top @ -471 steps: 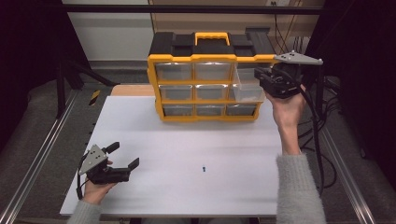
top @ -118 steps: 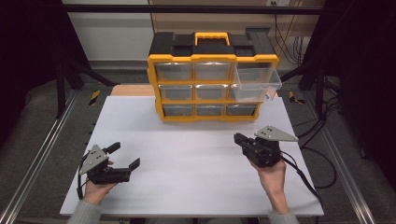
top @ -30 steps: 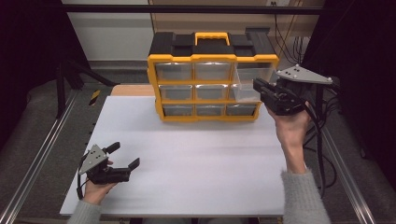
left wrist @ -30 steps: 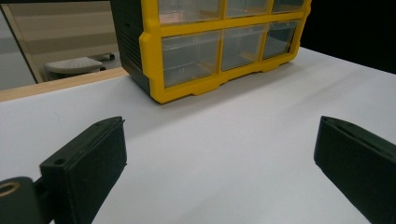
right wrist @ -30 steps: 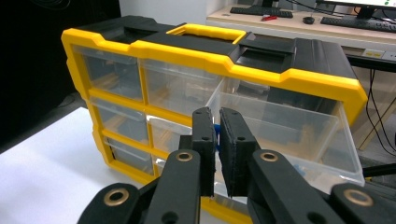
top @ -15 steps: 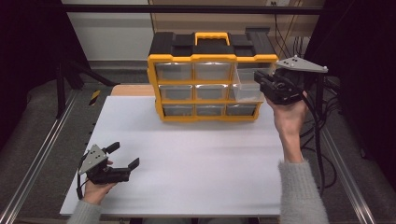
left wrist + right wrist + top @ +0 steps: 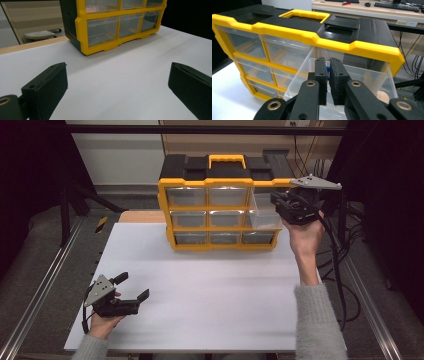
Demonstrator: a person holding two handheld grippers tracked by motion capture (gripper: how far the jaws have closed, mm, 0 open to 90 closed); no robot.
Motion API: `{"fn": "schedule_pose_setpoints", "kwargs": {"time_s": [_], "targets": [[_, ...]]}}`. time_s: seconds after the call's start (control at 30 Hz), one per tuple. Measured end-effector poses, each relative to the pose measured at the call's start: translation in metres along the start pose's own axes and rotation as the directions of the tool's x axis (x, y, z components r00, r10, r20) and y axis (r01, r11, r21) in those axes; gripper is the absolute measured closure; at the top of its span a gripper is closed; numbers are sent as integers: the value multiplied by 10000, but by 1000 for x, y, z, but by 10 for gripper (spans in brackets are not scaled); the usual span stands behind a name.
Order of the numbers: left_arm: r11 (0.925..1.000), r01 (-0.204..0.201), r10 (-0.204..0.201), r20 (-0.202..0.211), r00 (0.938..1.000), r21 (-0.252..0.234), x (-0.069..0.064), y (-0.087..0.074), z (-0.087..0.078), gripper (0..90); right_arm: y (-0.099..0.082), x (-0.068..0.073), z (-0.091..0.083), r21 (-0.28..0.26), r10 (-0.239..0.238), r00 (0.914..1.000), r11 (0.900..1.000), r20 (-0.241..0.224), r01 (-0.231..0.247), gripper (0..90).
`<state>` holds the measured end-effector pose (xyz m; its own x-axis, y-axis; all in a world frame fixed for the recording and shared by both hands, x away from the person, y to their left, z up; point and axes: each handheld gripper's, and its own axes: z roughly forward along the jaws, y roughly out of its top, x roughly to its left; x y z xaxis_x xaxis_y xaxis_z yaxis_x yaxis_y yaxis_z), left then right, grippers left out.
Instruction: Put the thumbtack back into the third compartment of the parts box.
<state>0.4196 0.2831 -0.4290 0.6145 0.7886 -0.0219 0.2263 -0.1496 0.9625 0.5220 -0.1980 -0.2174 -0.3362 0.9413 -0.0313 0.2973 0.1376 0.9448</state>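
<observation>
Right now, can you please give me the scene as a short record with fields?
Cabinet: yellow and black drawer cabinet at the far side of the white table
Open drawer: top right clear drawer pulled out
Right gripper: above the open drawer, jaws nearly closed, something small and blue between them
Left gripper: open, resting near the table's front left corner

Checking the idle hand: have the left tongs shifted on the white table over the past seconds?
No. The left tongs sit at the same spot near the white table's front-left corner, open.
</observation>
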Motion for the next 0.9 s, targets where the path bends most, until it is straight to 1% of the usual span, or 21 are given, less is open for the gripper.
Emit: {"fn": "schedule_pose_setpoints", "kwargs": {"time_s": [0.37,0.9], "targets": [[10000,11,-11,4,10000,-8,0,0,0,20,-2,-4,10,316,-22,9998,9995,209,15,851],[10000,12,-12,-12,10000,10,0,0,0,20,-12,-15,19,806,232,9990,9964,381,-262,847]]}}
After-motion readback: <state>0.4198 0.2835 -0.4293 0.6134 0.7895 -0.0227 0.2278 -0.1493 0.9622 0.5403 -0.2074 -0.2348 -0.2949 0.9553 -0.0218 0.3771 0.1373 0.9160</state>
